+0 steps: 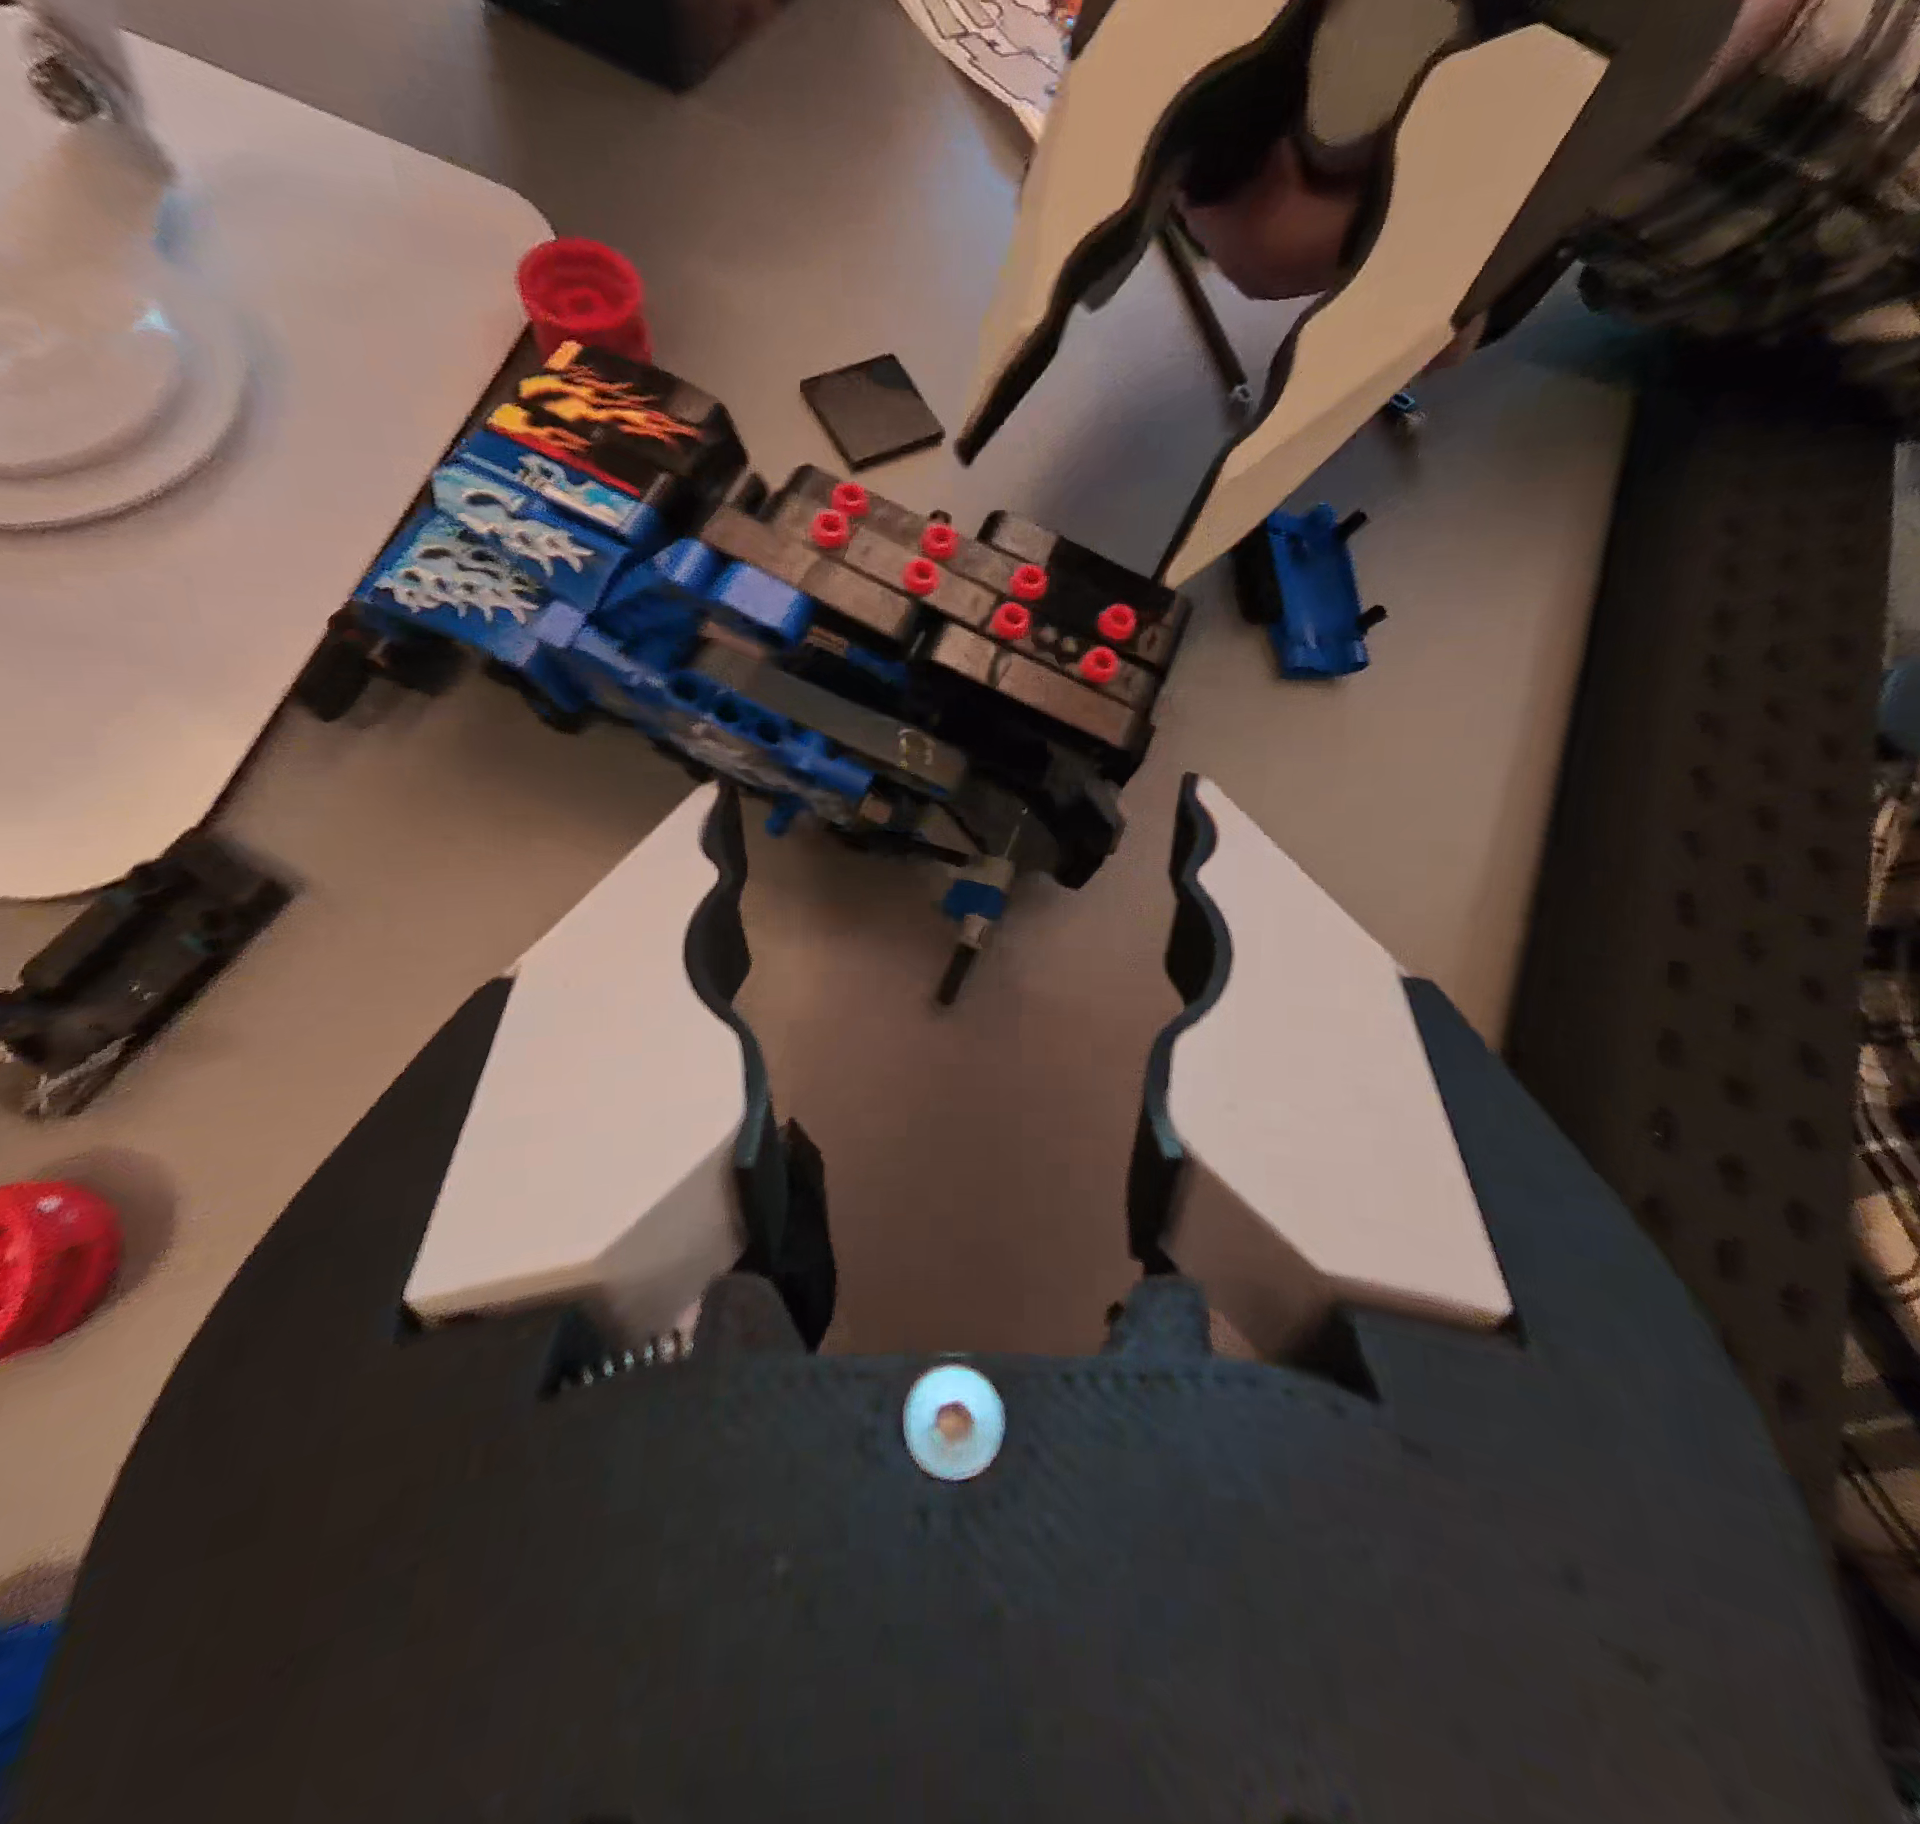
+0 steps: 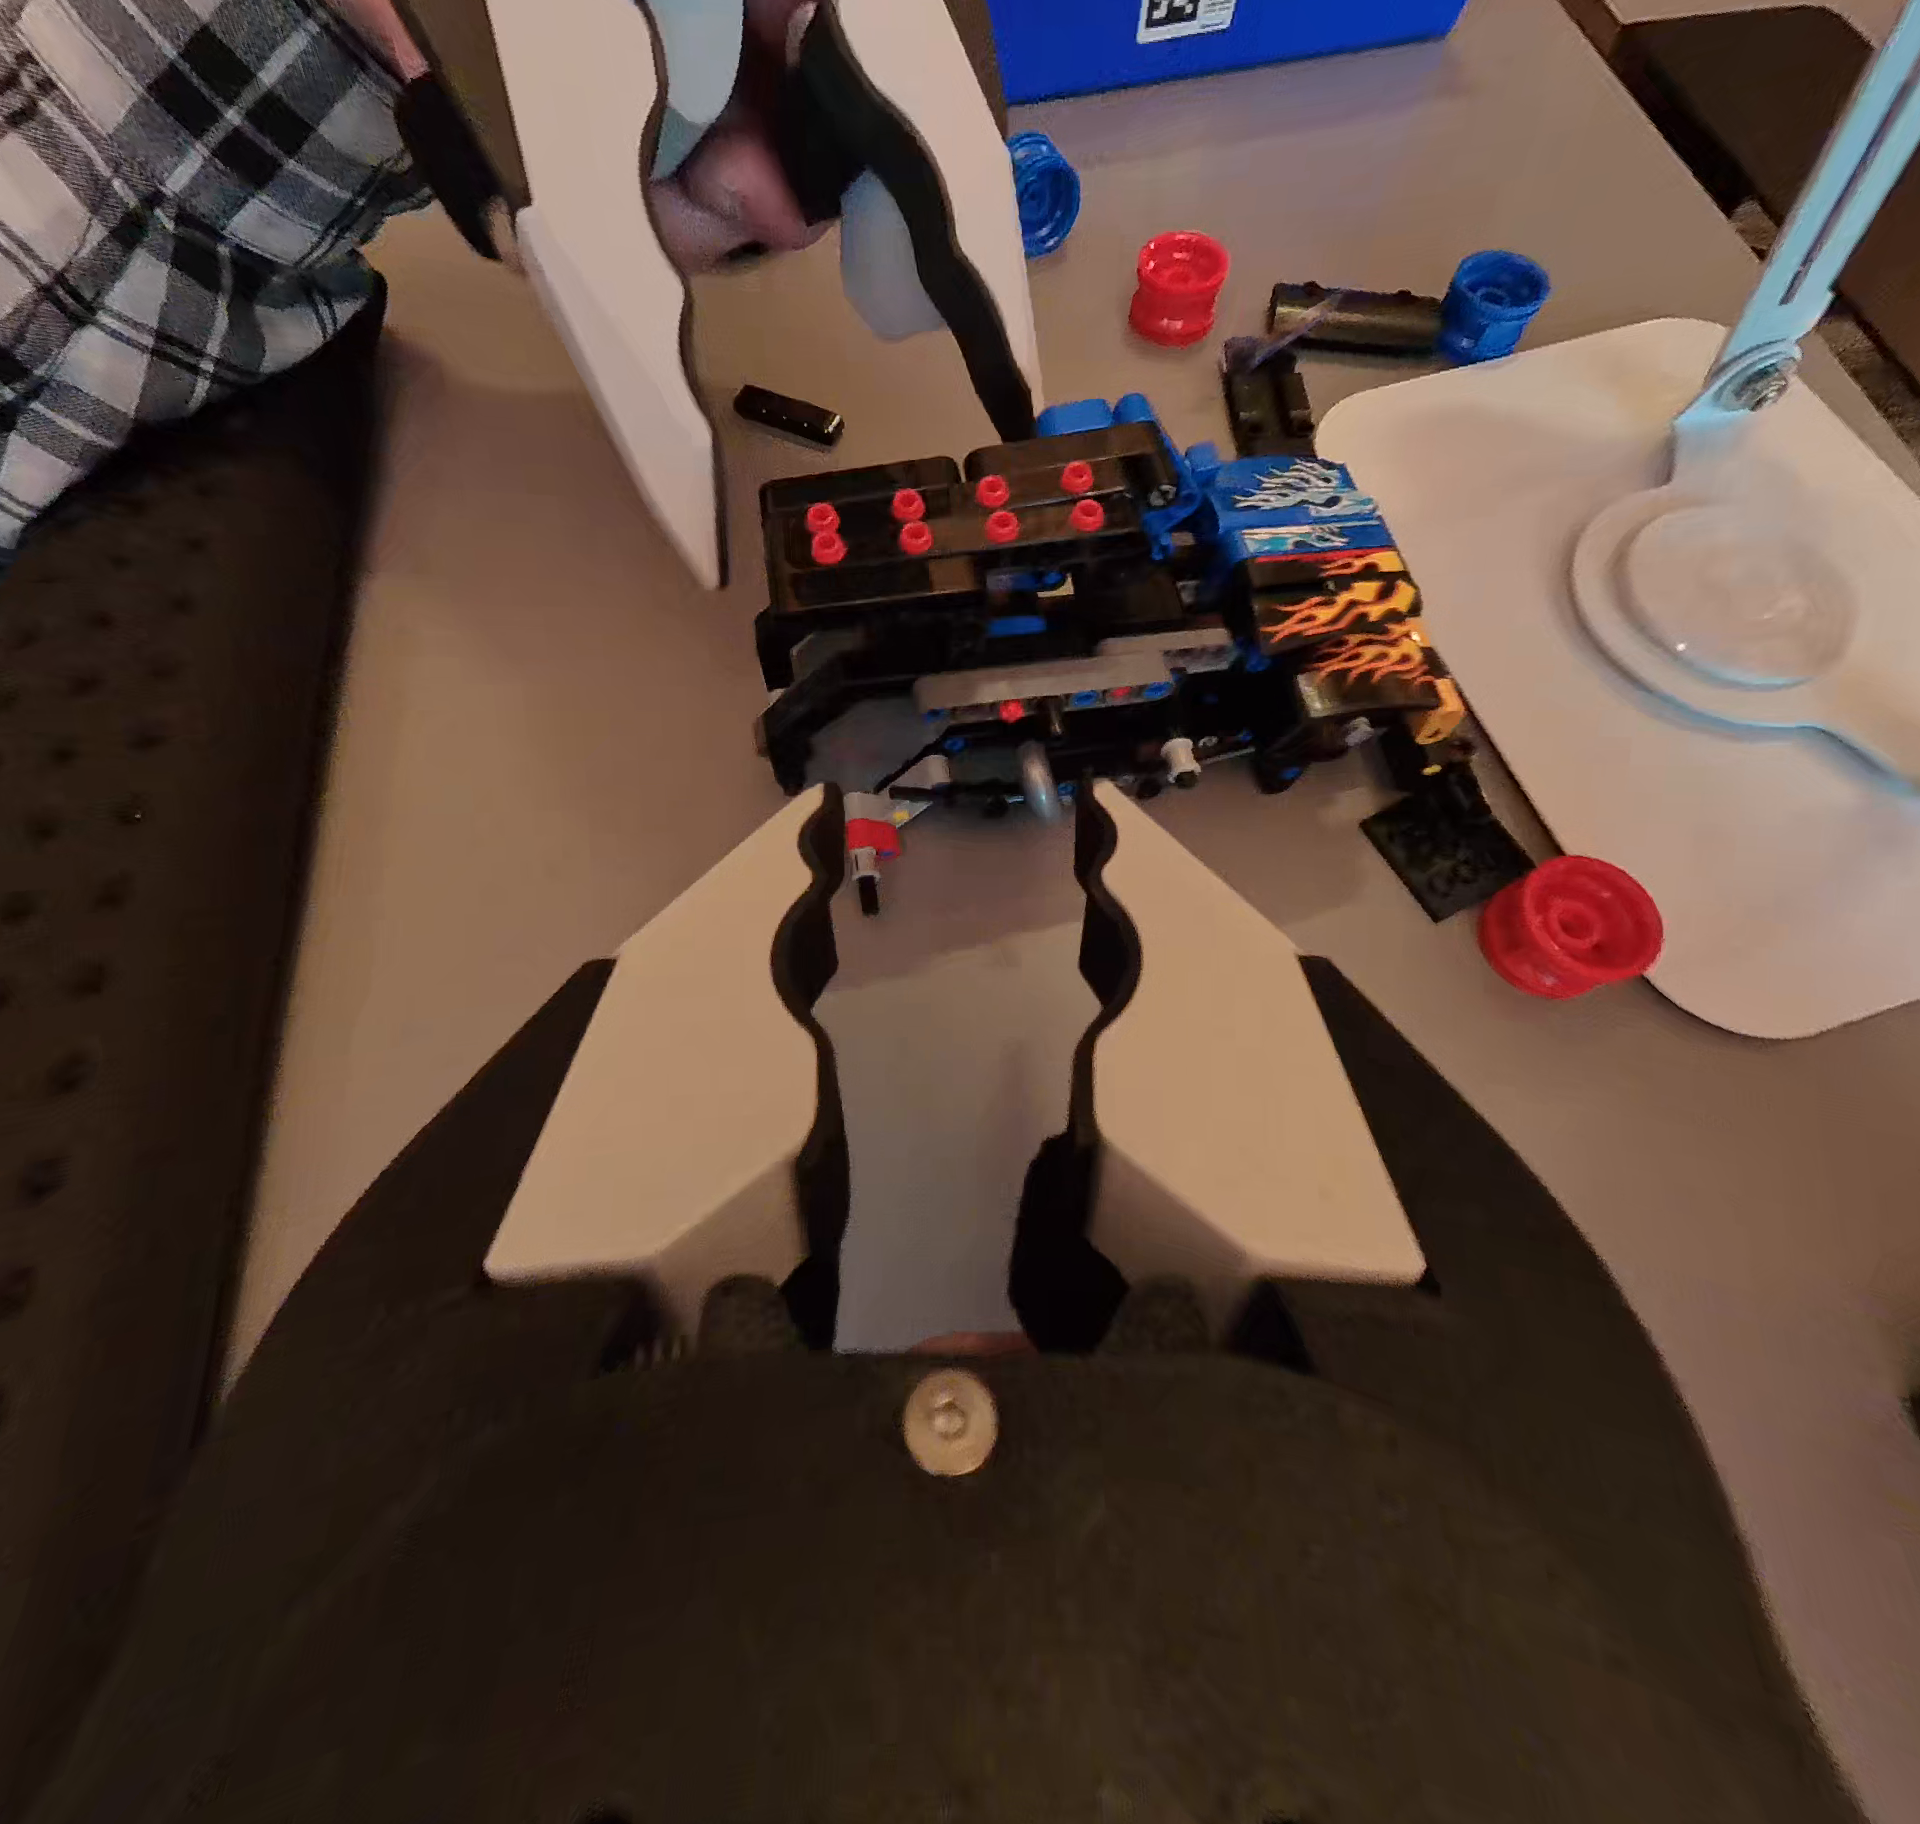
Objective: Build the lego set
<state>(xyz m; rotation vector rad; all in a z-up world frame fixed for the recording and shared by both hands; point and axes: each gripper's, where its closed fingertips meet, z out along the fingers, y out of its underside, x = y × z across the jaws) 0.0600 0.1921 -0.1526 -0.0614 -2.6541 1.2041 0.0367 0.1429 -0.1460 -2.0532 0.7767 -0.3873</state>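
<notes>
In the left wrist view, the truck (image 1: pixel 748 621) is seen lying mid-worktop just ahead of the spread, empty left gripper (image 1: pixel 956 808), its long axis running crosswise. In the right wrist view, the right gripper (image 2: pixel 956 808), likewise spread and empty, is shown nearly touching the truck's (image 2: pixel 1081 611) near side.

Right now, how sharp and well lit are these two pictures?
Left wrist view: dim warm light, the lego truck and lamp base smeared by motion blur. Right wrist view: the truck sharper, edges bent by the wide lens, the left gripper soft.
</notes>
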